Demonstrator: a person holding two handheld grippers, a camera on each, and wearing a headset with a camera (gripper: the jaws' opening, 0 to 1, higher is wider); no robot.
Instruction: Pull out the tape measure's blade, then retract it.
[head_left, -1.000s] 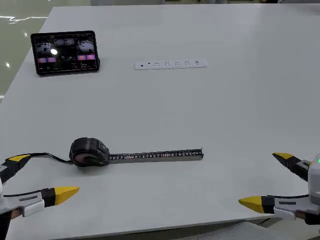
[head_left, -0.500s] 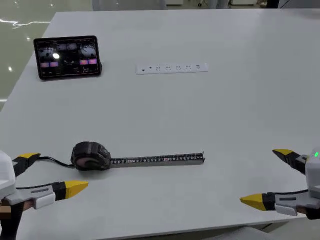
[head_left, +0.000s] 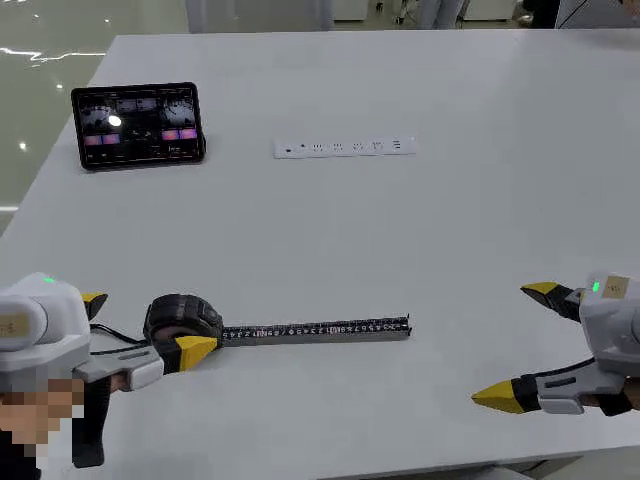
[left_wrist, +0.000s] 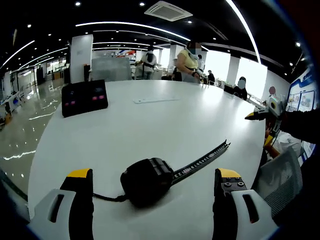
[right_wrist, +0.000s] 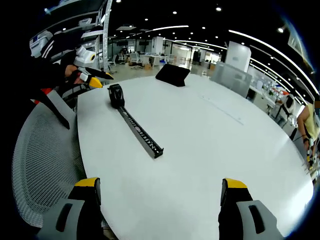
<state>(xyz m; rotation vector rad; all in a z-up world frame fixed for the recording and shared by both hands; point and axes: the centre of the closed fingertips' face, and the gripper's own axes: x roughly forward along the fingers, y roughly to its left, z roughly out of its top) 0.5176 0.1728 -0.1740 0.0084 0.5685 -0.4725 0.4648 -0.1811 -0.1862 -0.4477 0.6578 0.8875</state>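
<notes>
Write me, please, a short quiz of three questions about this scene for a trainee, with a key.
1. True or false: the blade lies pulled out of the tape measure on the table.
2. The left gripper and the right gripper are both: A) open B) shut
3. Fill in: the dark screen standing at the table's far left is a ____.
Key: 1 true; 2 A; 3 tablet.

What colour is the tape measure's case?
Black; the tape measure's case shows best in the left gripper view.
</notes>
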